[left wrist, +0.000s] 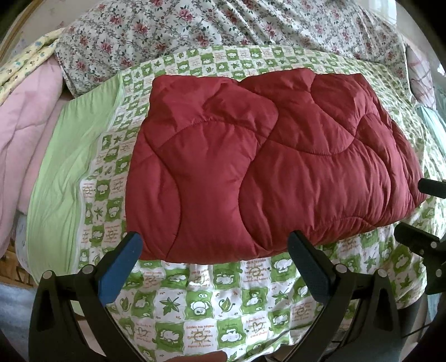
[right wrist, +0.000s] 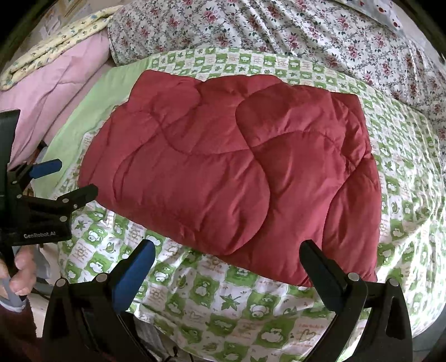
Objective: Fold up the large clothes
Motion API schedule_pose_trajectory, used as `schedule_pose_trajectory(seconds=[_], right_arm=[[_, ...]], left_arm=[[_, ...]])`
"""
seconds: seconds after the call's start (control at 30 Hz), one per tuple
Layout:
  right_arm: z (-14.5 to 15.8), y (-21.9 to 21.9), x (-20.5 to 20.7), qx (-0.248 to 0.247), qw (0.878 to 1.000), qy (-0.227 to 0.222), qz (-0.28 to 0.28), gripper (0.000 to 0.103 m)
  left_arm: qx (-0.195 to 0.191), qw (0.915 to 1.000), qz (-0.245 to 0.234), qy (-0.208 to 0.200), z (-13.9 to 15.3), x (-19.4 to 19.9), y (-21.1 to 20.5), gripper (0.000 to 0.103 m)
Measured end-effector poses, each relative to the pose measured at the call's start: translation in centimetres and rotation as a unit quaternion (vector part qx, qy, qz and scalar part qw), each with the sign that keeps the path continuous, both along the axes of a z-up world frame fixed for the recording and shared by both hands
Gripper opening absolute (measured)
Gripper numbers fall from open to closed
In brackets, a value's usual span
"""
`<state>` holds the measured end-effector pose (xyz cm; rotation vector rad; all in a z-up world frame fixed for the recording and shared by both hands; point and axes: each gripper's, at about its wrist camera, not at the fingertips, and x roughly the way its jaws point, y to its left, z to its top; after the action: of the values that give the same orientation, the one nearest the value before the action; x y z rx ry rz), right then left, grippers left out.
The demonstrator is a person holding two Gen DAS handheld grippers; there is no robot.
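One garment: red quilted jacket point(left wrist: 267, 167), folded into a thick rectangle, lying flat on the green checked sheet point(left wrist: 200, 303).
Left gripper point(left wrist: 214, 256): jaws wide apart, empty, just short of the jacket's near edge.
Right gripper point(right wrist: 227, 264): jaws wide apart, empty, at the near edge.
Behind: floral bedding point(left wrist: 223, 25); pink quilt point(left wrist: 28, 125) at left.

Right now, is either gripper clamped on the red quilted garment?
No: both the left gripper and the right gripper hang open just short of the red quilted garment, with nothing between their fingers.
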<state>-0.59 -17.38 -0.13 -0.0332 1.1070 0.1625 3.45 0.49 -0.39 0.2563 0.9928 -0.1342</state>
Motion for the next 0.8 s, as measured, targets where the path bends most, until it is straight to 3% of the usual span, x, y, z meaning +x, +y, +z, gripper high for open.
schedule_pose_trajectory(seconds=[0.8], right_arm=[[0.29, 0.17, -0.12, 0.004, 1.000, -0.006, 0.002, 0.103]], left_arm=[[-0.001, 1.0000, 0.004, -0.006, 0.01, -0.36, 0.20, 0.103]])
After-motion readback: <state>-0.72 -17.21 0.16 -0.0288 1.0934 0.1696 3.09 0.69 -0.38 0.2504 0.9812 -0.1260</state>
